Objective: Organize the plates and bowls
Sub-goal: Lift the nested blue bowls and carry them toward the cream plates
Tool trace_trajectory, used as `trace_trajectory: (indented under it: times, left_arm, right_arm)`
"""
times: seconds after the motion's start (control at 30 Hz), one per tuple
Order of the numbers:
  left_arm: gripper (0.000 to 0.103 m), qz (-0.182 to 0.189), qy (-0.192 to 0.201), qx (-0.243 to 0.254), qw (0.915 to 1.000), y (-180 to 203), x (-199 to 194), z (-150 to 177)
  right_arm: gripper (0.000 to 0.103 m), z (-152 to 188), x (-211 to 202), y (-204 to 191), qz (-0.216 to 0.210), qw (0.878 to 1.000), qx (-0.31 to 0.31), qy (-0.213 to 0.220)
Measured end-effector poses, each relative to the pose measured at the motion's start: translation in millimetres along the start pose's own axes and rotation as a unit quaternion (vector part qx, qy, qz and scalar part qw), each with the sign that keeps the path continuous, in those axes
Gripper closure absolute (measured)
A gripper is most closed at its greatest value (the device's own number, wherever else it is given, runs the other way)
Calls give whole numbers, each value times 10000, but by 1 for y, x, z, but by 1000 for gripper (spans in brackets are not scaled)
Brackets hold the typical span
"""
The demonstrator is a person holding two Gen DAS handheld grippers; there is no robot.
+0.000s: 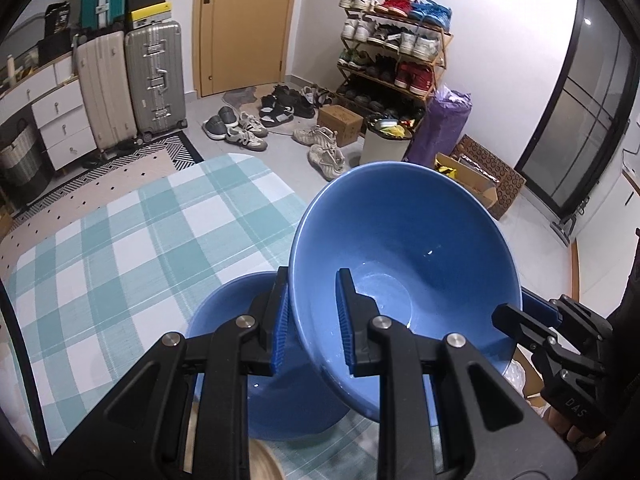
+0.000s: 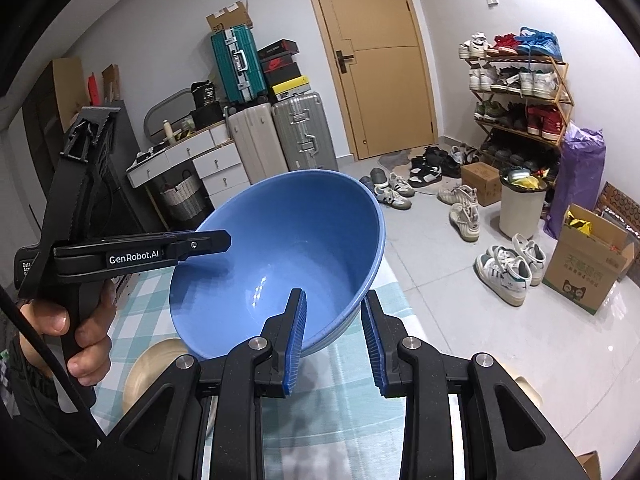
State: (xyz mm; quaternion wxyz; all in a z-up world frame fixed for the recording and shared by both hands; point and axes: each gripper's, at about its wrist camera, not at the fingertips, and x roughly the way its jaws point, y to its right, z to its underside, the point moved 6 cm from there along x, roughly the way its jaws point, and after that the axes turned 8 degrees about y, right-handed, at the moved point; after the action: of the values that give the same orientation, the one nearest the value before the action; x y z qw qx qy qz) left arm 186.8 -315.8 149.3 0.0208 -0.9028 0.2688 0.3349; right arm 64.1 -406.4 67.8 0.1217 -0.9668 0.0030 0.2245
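Now: step, lifting blue bowl [image 1: 404, 248] | both grippers, left [image 1: 312, 320] and right [image 2: 334, 340], pinch its rim, above the checked table [image 1: 120, 248] | next: set it, maybe, into second bowl [image 1: 228, 312] gently.

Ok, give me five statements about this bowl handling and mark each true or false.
1. The left gripper and the right gripper both clamp the rim of one blue bowl. True.
2. That bowl is held level. False: it is tilted, with its inside facing the cameras.
3. A second blue bowl lies below it on the table. True.
4. The tablecloth is plain red. False: the tablecloth is checked in teal and white.
5. The door at the back stands open. False: the door is closed.
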Motion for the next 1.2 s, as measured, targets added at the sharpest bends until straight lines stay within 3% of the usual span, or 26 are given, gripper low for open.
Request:
trace_trajectory:
  times: [0.6, 1.2]
  left_arm:
    - [84, -429, 26, -328, 9985, -54, -35, 20]
    - [84, -704, -147, -671, 9952, -102, -8, 56]
  right_arm:
    - [73, 9, 35, -38, -419, 9987, -173, -250]
    - [73, 43, 76, -63, -614, 9948, -304, -749]
